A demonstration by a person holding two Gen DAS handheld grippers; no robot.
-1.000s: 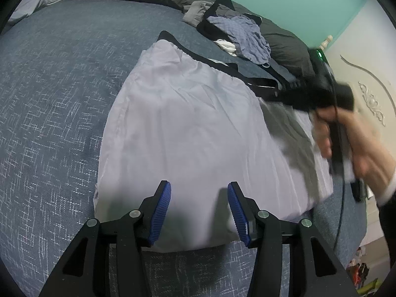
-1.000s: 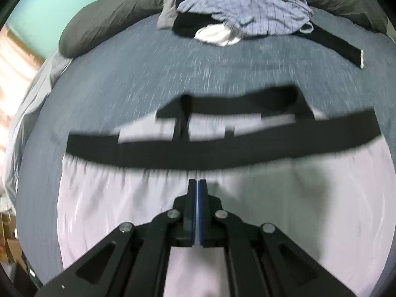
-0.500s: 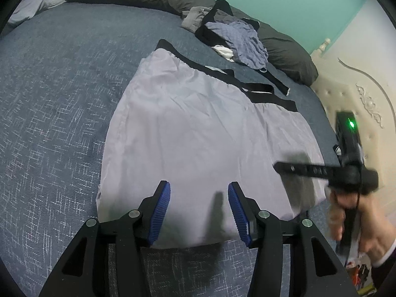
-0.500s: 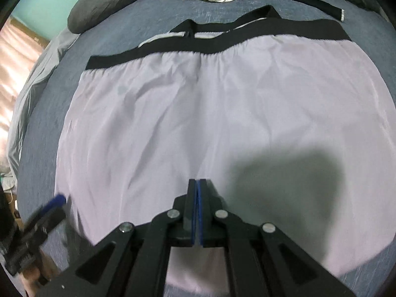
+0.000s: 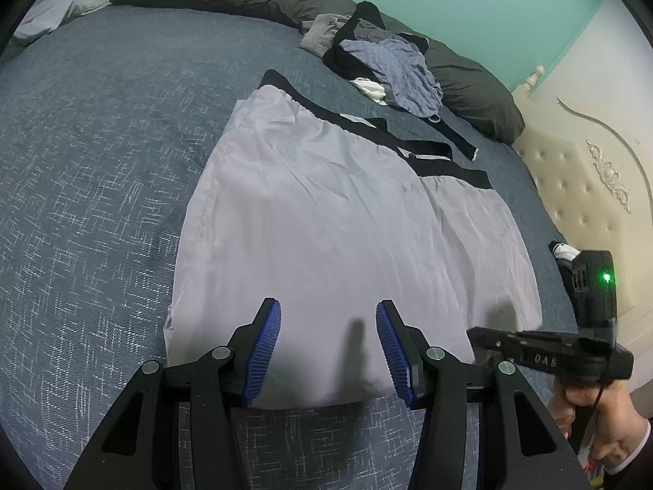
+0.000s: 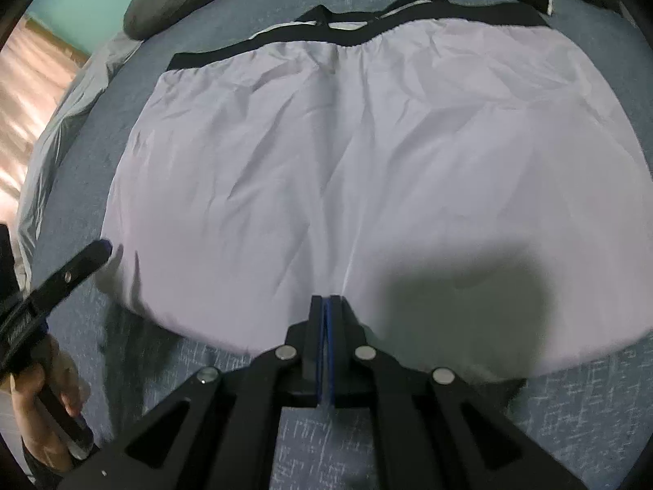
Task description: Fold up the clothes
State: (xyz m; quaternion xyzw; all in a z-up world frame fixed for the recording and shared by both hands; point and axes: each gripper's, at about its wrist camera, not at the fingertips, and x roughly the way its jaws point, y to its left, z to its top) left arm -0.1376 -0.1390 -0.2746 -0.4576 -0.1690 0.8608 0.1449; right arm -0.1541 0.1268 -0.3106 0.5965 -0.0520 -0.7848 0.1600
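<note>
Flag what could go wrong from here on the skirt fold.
1. The right tool is shut and empty above the hem of the lilac skirt; it must open first or it may only push the cloth.
2. Black straps lie loose past the waistband and could trail out of a fold.
3. The left tool is open at the hem near a corner; an uneven grab may skew the fold.

Two fisheye views look forward from above the near edge of the bed. The left wrist camera faces diagonally toward the far right corner; the right wrist camera faces straight across. Both share the pale shorts, close below.
</note>
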